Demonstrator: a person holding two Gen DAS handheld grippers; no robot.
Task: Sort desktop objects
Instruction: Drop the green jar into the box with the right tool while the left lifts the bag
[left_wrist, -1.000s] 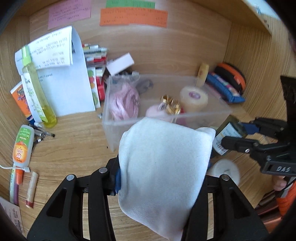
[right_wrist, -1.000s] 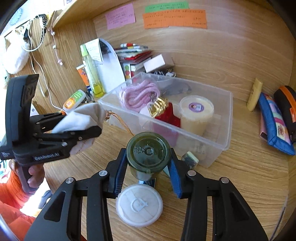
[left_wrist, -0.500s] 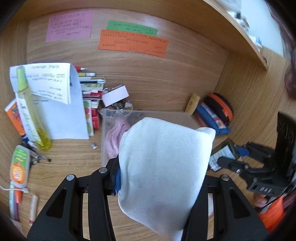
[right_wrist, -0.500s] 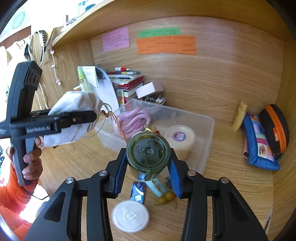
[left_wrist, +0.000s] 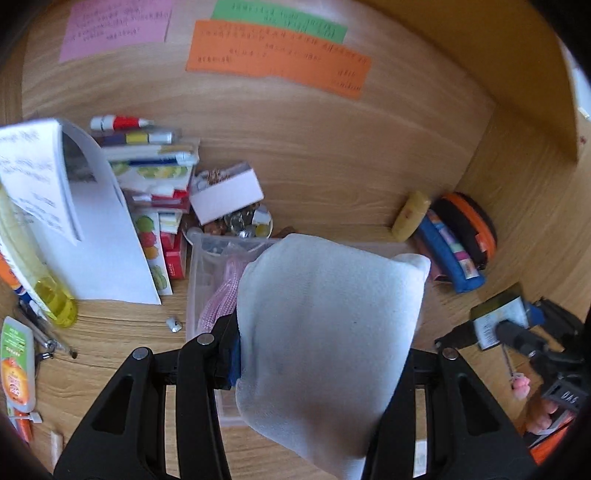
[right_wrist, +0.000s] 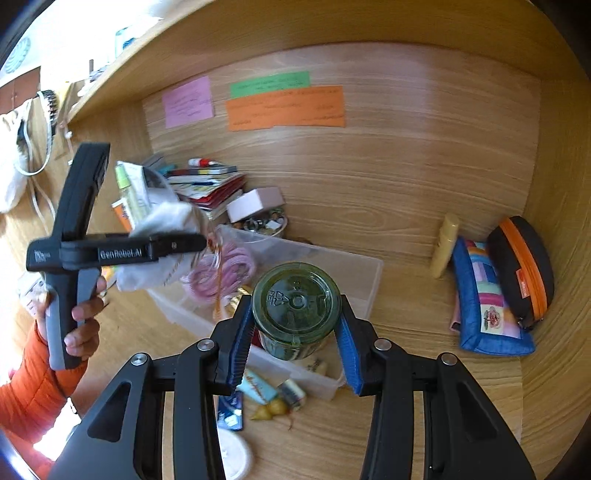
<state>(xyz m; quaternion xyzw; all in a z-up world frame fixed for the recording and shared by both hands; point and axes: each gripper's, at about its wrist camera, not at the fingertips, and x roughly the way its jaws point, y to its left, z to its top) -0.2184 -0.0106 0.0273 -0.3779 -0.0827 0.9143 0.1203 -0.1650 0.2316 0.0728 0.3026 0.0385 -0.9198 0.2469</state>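
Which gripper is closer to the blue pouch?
Right. The right hand-held gripper, holding a green jar, is beside the blue pouch. The left hand-held gripper, holding a white bag, is across the bin.

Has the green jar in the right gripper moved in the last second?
Yes. The green jar has risen: the clear bin and the white lid on the desk sit lower and farther away in the right wrist view.
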